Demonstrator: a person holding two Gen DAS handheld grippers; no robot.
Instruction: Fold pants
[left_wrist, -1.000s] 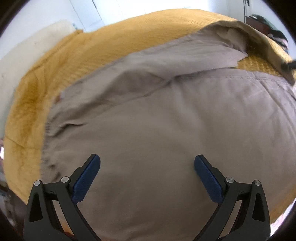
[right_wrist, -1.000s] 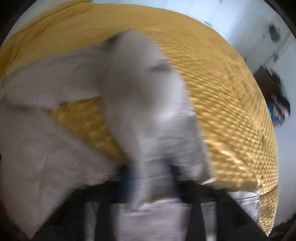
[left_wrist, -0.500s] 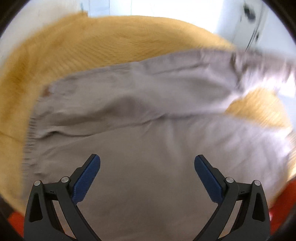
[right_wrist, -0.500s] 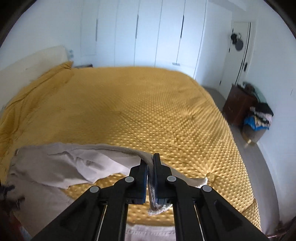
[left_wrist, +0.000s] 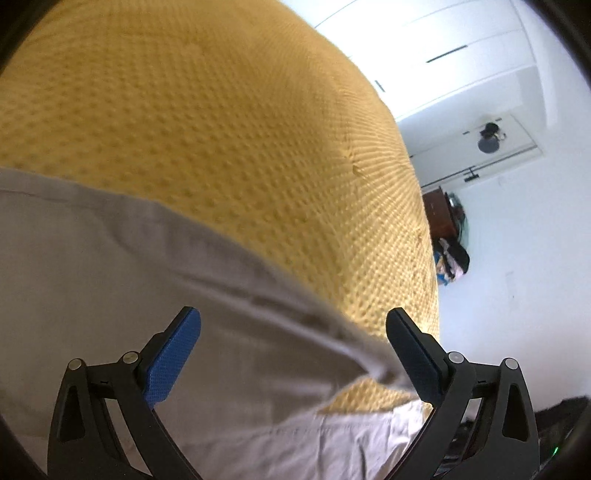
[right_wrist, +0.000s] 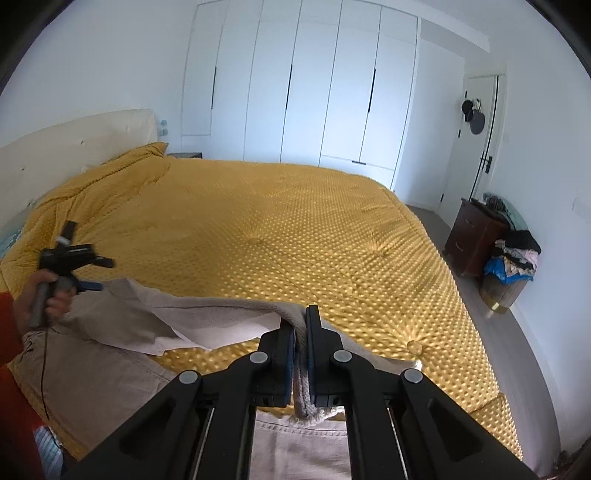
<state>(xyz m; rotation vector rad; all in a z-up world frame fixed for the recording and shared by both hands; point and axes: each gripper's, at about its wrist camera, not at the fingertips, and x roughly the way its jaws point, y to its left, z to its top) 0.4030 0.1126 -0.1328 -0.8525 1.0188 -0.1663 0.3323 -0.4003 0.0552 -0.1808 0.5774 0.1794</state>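
Two grippers work the pants (right_wrist: 110, 362) spread on the yellow bedspread (right_wrist: 295, 229). Right gripper (right_wrist: 301, 332) is clenched on a lifted fabric edge; left gripper (left_wrist: 291, 332) is released, apparently empty. Carry that edge across evenly, keeping it taut.

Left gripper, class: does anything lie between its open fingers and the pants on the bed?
Nothing visible does. The left gripper hangs open directly over the pants on the yellow bedspread. The right gripper is shut on a pant leg.
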